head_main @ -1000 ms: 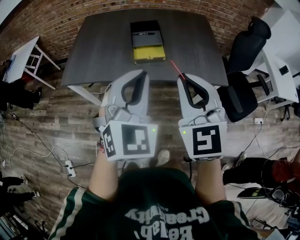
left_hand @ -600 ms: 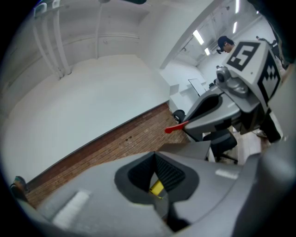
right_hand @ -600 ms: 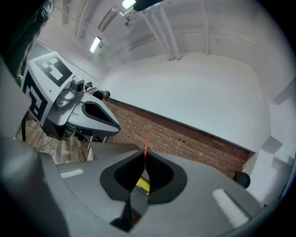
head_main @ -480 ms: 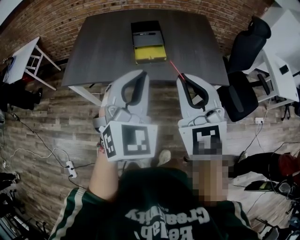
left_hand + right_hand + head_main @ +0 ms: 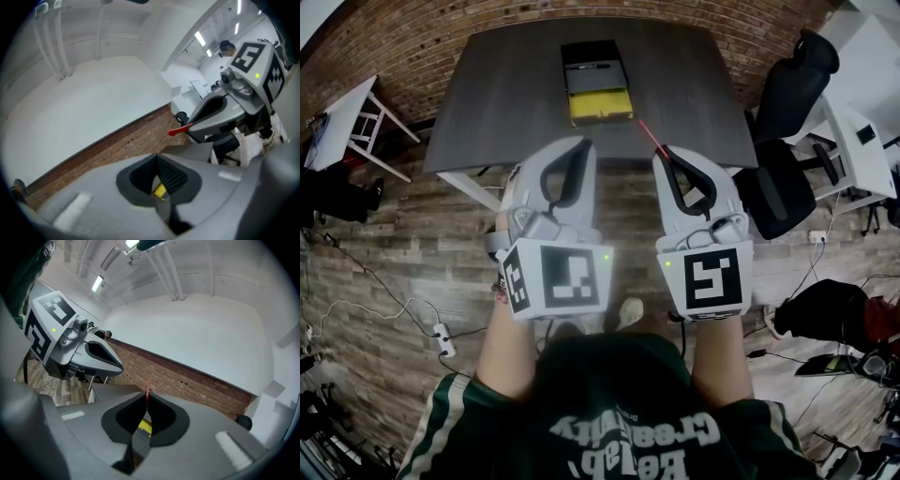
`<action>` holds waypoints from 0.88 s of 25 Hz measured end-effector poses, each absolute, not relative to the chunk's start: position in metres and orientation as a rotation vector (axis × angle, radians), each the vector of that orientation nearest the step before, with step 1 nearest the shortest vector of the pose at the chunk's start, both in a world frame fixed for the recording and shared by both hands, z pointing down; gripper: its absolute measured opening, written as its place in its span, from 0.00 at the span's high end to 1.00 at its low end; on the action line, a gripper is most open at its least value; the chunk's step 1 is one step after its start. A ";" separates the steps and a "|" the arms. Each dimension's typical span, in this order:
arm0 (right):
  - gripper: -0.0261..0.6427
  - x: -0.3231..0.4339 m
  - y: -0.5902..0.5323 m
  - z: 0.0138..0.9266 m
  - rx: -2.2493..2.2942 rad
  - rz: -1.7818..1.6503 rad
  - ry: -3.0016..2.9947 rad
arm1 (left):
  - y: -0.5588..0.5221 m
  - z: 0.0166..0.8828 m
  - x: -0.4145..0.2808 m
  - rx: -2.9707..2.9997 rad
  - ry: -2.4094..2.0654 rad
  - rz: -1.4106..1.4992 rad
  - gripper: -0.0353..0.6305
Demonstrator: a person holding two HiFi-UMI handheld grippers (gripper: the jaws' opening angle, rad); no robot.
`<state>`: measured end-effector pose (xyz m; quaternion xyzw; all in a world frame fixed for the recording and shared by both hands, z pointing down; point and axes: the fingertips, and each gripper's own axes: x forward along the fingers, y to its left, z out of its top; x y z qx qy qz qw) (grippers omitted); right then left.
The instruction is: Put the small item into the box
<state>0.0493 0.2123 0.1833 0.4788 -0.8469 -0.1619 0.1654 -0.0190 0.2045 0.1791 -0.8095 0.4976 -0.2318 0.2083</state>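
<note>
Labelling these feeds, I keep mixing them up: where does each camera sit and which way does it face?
Head view: on the person's head, facing steeply down; forearms, left gripper, right gripper, table, box.
Left gripper view: on that gripper, along its shut fingers toward a brick wall; right gripper beside.
Right gripper view: on that gripper, along fingers pinching a thin red item; left gripper beside.
Shared: both gripper views glimpse the box between their fingers.
</note>
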 end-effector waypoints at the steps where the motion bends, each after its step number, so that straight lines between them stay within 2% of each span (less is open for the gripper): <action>1: 0.94 0.049 0.213 0.183 1.363 -0.464 -2.411 | 0.205 0.179 -0.019 -2.253 1.383 -0.644 0.94; 22: 0.94 0.021 0.228 0.177 1.404 -0.494 -2.384 | 0.218 0.174 -0.047 -2.254 1.346 -0.621 0.94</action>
